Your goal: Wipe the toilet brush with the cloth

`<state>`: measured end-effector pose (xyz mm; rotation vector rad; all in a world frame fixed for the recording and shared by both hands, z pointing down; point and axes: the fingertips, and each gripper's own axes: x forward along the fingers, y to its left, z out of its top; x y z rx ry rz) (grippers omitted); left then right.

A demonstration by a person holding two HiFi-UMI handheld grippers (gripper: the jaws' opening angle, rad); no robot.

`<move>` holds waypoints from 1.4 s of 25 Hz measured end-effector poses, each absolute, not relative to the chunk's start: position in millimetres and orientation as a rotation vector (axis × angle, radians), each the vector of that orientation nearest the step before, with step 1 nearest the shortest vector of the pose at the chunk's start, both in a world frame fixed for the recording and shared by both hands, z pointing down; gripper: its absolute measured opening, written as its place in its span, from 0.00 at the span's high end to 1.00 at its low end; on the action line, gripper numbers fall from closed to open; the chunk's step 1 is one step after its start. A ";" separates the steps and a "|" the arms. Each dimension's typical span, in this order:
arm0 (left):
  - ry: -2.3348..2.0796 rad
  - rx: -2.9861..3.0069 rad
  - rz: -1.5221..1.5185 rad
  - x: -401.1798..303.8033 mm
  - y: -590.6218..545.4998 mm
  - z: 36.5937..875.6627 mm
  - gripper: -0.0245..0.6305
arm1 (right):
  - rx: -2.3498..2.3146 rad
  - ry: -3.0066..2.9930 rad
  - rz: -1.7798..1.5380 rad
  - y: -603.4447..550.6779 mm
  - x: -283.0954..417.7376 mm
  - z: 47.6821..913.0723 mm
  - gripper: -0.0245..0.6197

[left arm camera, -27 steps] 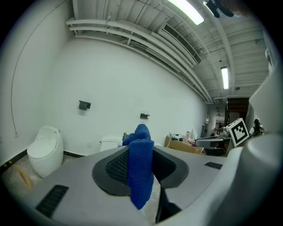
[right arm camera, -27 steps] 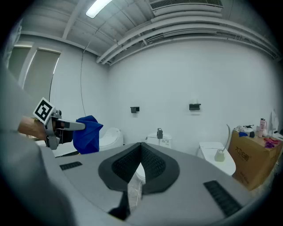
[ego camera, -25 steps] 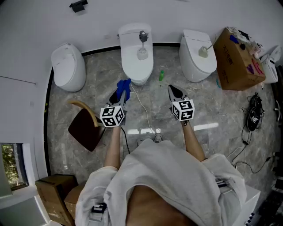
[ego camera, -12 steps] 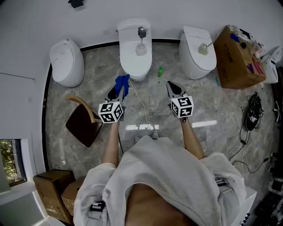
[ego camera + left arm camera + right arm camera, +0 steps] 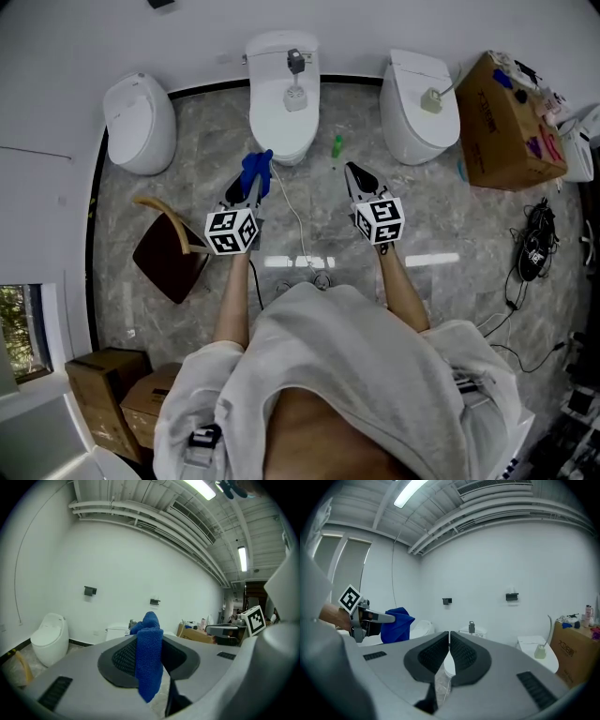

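Observation:
A toilet brush point(image 5: 295, 91) with a dark handle stands in a white holder on the lid of the middle toilet point(image 5: 272, 127); the right gripper view shows this brush point(image 5: 471, 627) straight ahead. My left gripper point(image 5: 251, 186) is shut on a blue cloth point(image 5: 256, 170), which bunches up over the jaws as the cloth point(image 5: 149, 660) in the left gripper view. My right gripper point(image 5: 353, 172) hangs beside it, shut with nothing between its pads point(image 5: 461, 656). Both grippers are short of the toilet, above the floor.
A second brush point(image 5: 432, 99) sits on the right toilet point(image 5: 412, 131). A third toilet point(image 5: 139, 122) is at the left. A brown stool point(image 5: 171, 261), a green bottle point(image 5: 337, 145), a white cable point(image 5: 300, 225), a cardboard box point(image 5: 502, 127) and black cables point(image 5: 534, 248) are on the floor.
Both grippers have moved a little forward toward the middle toilet, the cloth still in the left one. Neither gripper's jaws have changed.

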<state>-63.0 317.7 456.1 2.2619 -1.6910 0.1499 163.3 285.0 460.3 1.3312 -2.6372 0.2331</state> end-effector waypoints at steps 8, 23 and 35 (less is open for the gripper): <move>-1.714 2.231 0.166 -50.6 309.2 465.0 0.78 | 1.292 -2.653 0.237 266.8 168.9 465.1 0.91; -1.614 2.253 0.154 -71.1 203.7 495.1 0.78 | 1.301 -2.597 0.213 180.5 141.1 480.0 0.91; -1.479 2.336 0.143 -111.7 75.4 489.2 0.78 | 1.429 -2.516 0.186 72.9 92.1 460.3 0.91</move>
